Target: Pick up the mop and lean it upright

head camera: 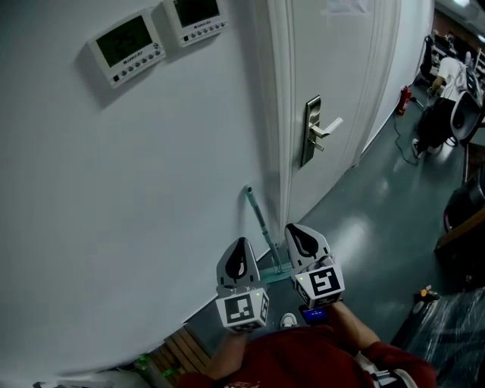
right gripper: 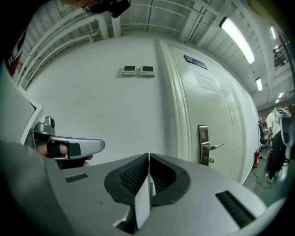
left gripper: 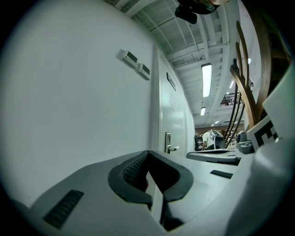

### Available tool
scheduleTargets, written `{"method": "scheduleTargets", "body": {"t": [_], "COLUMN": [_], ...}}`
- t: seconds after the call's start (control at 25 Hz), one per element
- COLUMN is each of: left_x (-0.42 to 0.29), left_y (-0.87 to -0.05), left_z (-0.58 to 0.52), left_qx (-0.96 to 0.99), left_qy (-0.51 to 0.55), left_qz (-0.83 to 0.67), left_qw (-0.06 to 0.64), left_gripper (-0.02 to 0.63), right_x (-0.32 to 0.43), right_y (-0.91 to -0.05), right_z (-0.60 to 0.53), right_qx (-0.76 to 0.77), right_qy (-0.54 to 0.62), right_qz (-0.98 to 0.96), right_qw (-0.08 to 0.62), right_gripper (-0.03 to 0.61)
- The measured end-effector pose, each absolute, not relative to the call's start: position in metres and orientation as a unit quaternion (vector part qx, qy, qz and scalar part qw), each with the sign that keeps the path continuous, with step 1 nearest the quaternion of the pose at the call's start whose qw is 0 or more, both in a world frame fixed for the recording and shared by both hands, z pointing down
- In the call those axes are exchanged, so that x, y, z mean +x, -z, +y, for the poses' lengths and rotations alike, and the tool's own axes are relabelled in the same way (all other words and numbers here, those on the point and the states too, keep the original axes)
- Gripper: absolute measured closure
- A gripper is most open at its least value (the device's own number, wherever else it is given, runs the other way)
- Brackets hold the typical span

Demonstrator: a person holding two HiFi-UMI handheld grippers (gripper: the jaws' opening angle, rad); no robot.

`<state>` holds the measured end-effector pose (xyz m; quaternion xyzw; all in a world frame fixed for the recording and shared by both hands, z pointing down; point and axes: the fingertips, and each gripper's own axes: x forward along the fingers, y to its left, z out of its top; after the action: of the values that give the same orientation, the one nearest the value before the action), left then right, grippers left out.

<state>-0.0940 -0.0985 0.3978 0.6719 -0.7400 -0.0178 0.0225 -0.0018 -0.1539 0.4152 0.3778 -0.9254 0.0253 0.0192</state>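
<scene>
Two grippers, left point(head camera: 242, 244) and right point(head camera: 297, 229), jaws closed and empty, flank the teal mop point(head camera: 261, 223) leaning upright against the wall point(head camera: 151, 189).

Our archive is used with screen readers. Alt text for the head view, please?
The left gripper and right gripper, both shut, face a teal mop leaning upright against a white wall beside a door. Two control panels hang upper left.

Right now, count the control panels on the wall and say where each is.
2. One panel is high on the white wall, left of the door; the second panel sits just right of it, closer to the door. More could be out of frame.
</scene>
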Motion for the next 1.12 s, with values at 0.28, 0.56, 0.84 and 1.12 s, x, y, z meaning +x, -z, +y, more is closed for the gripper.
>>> {"method": "scheduleTargets", "body": {"t": [0.28, 0.56, 0.84, 1.12], "left_x": [-0.125, -0.157, -0.164, -0.169], "left_y": [-0.405, -0.406, -0.411, -0.416], "left_z": [-0.141, -0.182, -0.21, -0.224], "left_qx": [0.69, 0.71, 0.719, 0.704], "left_qy": [0.015, 0.017, 0.022, 0.014], "left_qz": [-0.724, -0.703, -0.694, -0.709], "left_qw": [0.019, 0.024, 0.028, 0.037], "left_gripper": [0.601, 0.601, 0.601, 0.601], "right_x": [-0.036, -0.075, -0.093, -0.1], "right_y": [-0.419, -0.424, -0.428, -0.434], "right_z": [-0.193, -0.228, -0.253, -0.271], "right_qx": [0.394, 0.409, 0.397, 0.374], "right_qy": [-0.015, -0.012, 0.01, 0.015], "right_qz": [-0.919, -0.912, -0.918, -0.926], "right_qw": [0.024, 0.03, 0.022, 0.037], "right_gripper": [0.558, 0.558, 0.558, 0.558]}}
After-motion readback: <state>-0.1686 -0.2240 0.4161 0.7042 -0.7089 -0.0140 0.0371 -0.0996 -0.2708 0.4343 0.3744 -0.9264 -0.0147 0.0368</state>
